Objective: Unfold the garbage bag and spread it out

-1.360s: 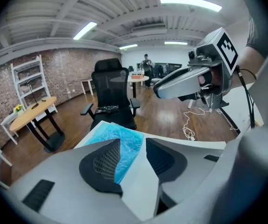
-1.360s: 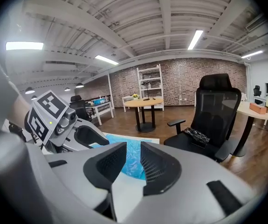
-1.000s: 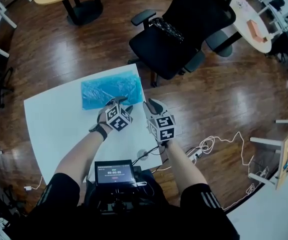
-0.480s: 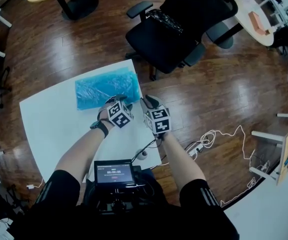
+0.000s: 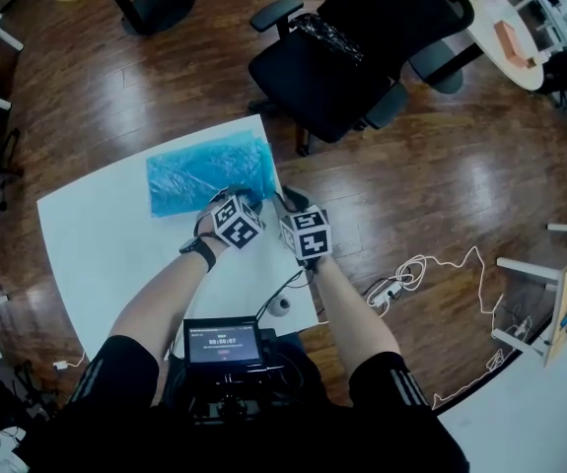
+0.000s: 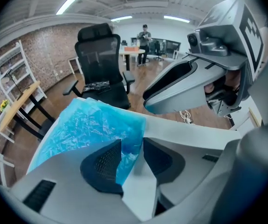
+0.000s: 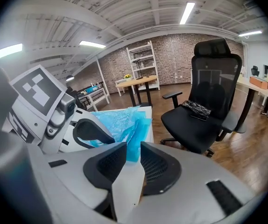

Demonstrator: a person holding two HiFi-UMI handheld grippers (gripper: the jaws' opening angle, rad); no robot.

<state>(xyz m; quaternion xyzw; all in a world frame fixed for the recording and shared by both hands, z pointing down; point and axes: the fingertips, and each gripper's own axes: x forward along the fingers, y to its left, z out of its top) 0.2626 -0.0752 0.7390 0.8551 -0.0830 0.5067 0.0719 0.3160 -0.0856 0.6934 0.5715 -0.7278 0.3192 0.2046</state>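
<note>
On white table [image 5: 96,254], blue garbage bag [image 5: 199,175]; black office chair [image 5: 347,72] just beyond.

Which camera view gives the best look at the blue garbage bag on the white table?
The head view: nearly the whole garbage bag shows from above, flat on the table. The left gripper view shows it close but slanted and partly hidden; the right gripper view shows only one end.

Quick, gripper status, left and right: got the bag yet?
Left gripper: open, jaws have just been closing, garbage bag edge between them, not pinched yet.
Right gripper: open, garbage bag corner at its jaw tips, not gripped.
</note>
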